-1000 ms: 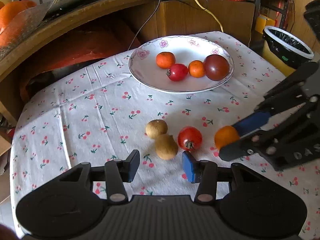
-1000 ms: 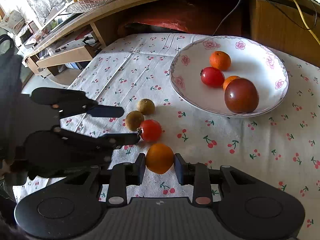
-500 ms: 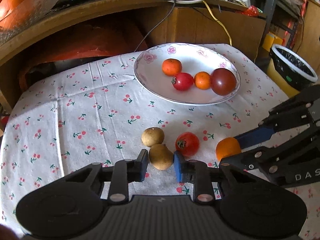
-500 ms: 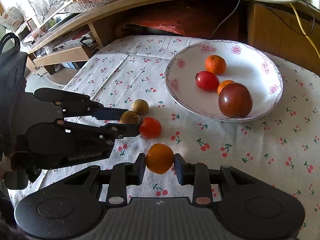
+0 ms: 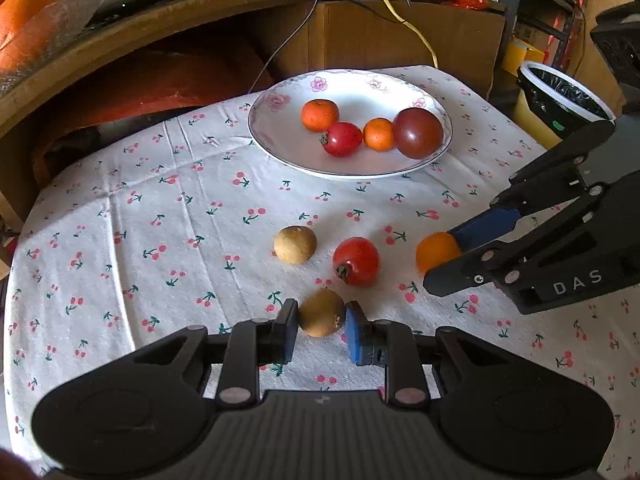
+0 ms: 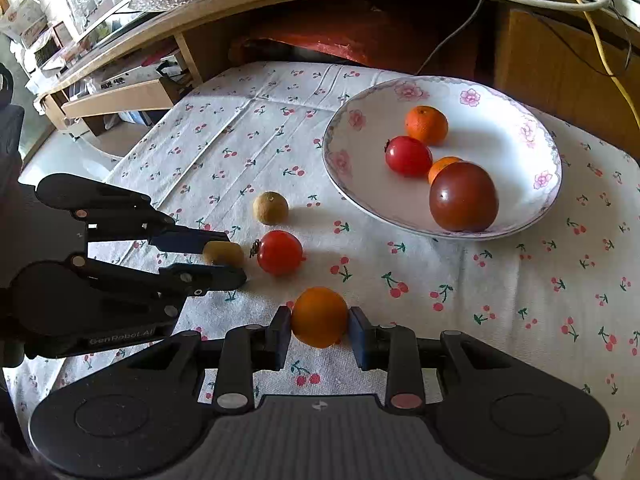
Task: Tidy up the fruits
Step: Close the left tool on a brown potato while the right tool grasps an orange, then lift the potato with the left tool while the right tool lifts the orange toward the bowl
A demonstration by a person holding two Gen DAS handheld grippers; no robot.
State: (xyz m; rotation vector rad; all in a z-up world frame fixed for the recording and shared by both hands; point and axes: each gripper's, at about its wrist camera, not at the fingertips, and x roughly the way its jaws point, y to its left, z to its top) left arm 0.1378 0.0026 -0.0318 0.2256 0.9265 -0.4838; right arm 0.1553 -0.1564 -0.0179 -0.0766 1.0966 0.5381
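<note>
A small table covered by a white cloth printed with red cherries [image 5: 160, 208] carries eight fruits in all: four on a plate and four off it. The white plate with a pink flower rim [image 5: 280, 100] sits toward the far edge of the table and holds two small oranges, one at the back [image 5: 320, 114] and one half hidden between its neighbours [image 5: 379, 133], one red tomato [image 5: 342, 138] and one large dark red tomato [image 5: 418, 132]. Off the plate, nearer the front edge, there are two brown round fruits, one red tomato and one orange. The first brown fruit [image 5: 295, 244] lies free on the cloth, just left of the loose red tomato [image 5: 356, 261]; the two do not touch. The second brown fruit [image 5: 321, 312] sits between the fingers of the left gripper [image 5: 321, 330], whose blue pads are drawn in close and press on both of its sides. The right wrist view shows that fruit [image 6: 223, 253] at the tips of the left gripper [image 6: 224, 258], just beside the loose tomato. The orange [image 6: 319, 316] is clamped between the fingers of the right gripper [image 6: 319, 334], both pads touching it, near the front edge of the table and just in front of the loose tomato.
</note>
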